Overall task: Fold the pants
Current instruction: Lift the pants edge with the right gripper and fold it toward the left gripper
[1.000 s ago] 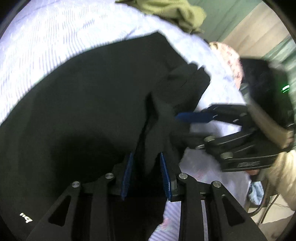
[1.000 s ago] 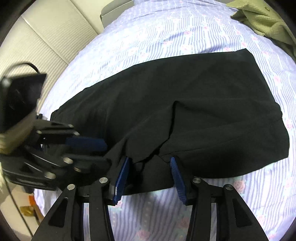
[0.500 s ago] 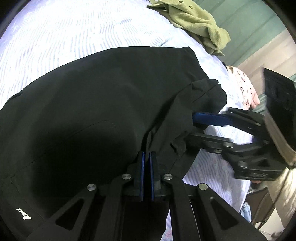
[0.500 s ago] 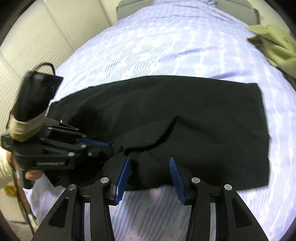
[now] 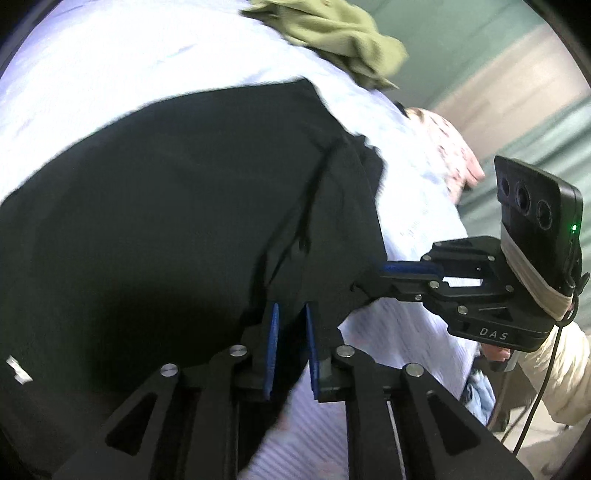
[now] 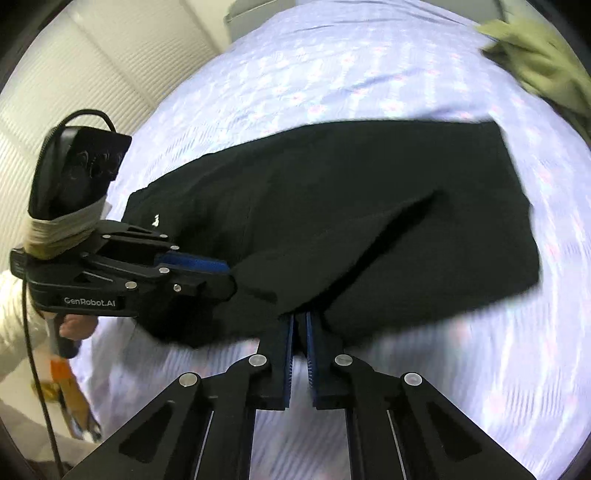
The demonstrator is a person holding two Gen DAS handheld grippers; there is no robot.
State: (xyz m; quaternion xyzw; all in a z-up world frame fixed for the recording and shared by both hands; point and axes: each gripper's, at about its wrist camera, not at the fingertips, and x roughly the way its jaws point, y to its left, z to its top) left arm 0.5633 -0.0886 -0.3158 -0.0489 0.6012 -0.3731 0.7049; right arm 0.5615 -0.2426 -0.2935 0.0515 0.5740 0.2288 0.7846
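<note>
Black pants (image 6: 332, 206) spread on striped bedsheet (image 6: 332, 74), ahead of both tongs. Right gripper (image 6: 299, 325) clenched on the near edge of the cloth. Left gripper (image 5: 290, 317): pads slightly parted, fabric running between them; grasp uncertain. Olive garment (image 5: 332, 33) far beyond, upper right.

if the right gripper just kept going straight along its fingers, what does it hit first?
The black pants. The right gripper is already pinched on their near edge, so going on would only push into the bunched fabric lying on the striped bedsheet. The olive garment lies well off that line, far right.
</note>
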